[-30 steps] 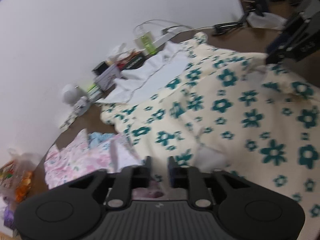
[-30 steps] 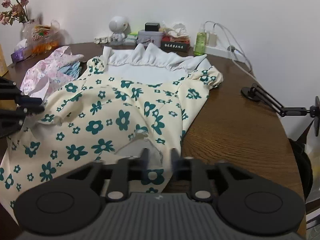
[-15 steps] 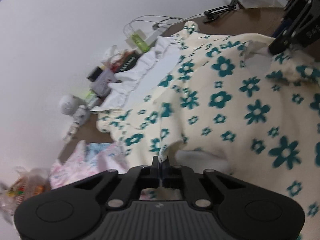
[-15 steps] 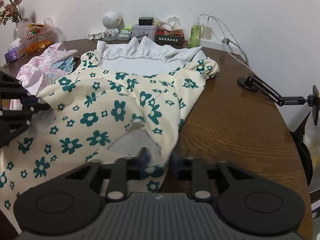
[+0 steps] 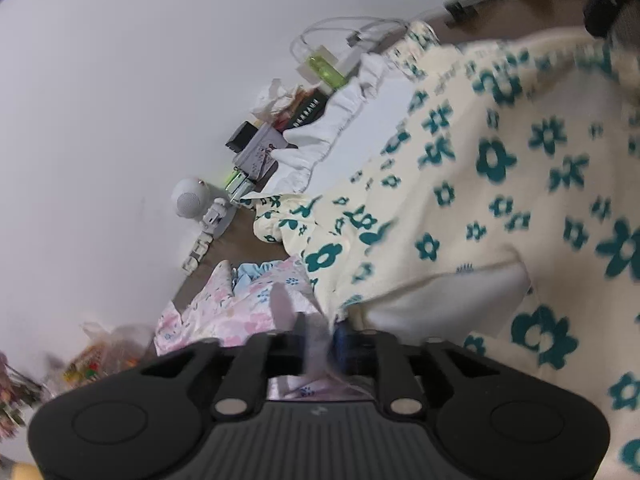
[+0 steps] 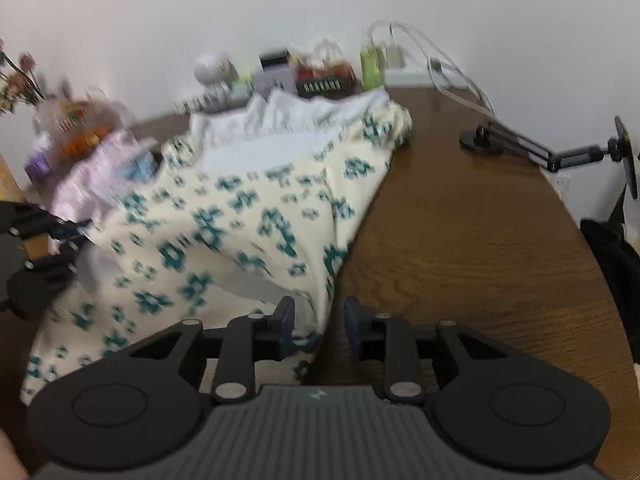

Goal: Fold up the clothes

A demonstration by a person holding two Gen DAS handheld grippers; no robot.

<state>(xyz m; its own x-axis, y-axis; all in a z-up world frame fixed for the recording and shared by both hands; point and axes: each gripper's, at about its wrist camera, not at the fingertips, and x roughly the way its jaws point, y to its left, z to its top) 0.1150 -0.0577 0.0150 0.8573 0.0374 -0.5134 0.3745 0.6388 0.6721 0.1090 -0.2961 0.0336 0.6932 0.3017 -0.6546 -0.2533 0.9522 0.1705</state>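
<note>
My left gripper point(image 5: 320, 334) is pinched nearly closed on the edge of the flowery dress point(image 6: 224, 216), which lies spread on the brown table point(image 6: 480, 240). My right gripper point(image 6: 319, 320) is open, with the other edge between its fingers. I should hold both sides level and pull gently. The bag of snacks point(image 6: 76, 128) is too blurry to see inside.
</note>
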